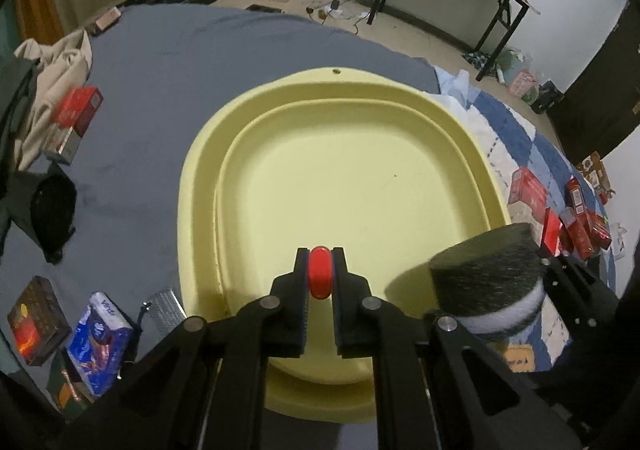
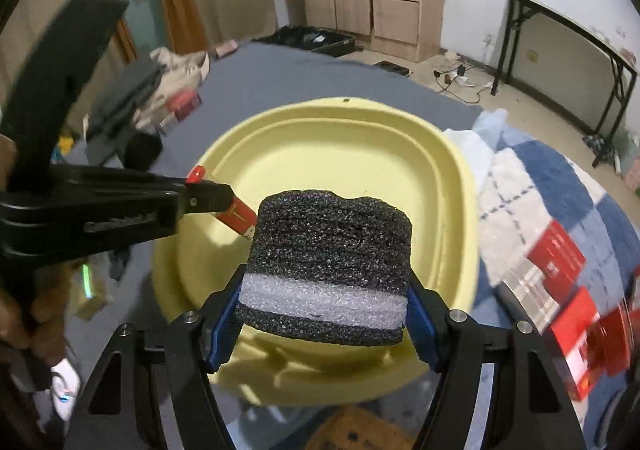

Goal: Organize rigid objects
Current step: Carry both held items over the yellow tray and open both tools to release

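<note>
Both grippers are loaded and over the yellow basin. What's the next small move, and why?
Probably lower the left gripper a little and open it: its jaws clamp the small red lighter-like object above the bare yellow plastic basin. The right gripper, holding the black-and-white foam cylinder, can follow.

The small red object point(image 1: 320, 272) is mostly covered by the pads of the left hand-held gripper point(image 1: 320, 290); only its rounded top shows in the left wrist view, so its kind is not clear. The near rim of the yellow tray point(image 1: 320, 406) is hidden behind that gripper's arms. In the right wrist view the foam roll point(image 2: 328, 266) covers the tray's middle, and the red boxes point(image 2: 576, 330) at the right edge are blurred and partly cut off, their print unreadable.
</note>
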`<state>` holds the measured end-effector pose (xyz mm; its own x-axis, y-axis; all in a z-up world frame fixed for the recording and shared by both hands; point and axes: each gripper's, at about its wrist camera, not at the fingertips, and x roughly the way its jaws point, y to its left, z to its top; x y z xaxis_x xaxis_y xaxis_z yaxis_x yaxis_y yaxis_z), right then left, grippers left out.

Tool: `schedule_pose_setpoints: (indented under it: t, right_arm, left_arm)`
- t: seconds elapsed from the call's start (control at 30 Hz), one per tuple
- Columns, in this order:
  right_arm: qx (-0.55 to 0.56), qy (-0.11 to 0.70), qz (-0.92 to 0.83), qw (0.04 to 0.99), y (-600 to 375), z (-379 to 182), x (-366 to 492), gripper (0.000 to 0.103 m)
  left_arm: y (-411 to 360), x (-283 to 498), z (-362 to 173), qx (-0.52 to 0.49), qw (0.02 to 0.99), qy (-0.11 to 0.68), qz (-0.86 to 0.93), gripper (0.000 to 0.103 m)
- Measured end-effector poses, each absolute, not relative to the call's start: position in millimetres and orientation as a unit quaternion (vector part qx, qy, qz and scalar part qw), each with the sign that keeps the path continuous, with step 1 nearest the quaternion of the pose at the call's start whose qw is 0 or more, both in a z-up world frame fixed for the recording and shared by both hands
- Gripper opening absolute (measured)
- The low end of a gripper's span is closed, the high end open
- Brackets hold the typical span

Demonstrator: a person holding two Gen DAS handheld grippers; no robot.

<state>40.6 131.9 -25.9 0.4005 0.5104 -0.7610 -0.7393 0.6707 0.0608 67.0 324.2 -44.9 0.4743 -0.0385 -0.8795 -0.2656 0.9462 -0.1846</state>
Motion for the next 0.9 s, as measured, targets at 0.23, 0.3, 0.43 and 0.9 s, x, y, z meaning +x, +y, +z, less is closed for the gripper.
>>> schedule_pose_setpoints:
  t: [0.23,0.3,0.43,0.9]
  right_arm:
    - [-0.162,0.414,0.373,0.814,161,-49,47,0.070]
    - [-0.167,0.419,0.372,0.811,161,-55,44,0.070]
    - [-0.174,0.428,0.372,0.805,160,-64,42,0.072]
    - [-0.060,0.375,0.359,0.853,59,5,24,0.103]
  left_arm:
    - [325,64,-51,-0.167,0.841,0.510,0.068,0.011]
    - [325,65,-52,-0.167,0.839,0.513,0.070,0.011]
    - [331,65,-58,-0.186,0.828,0.523,0.079,0.056]
    - [289,59,26,-0.202,0.875,0.437,0.041,0.093]
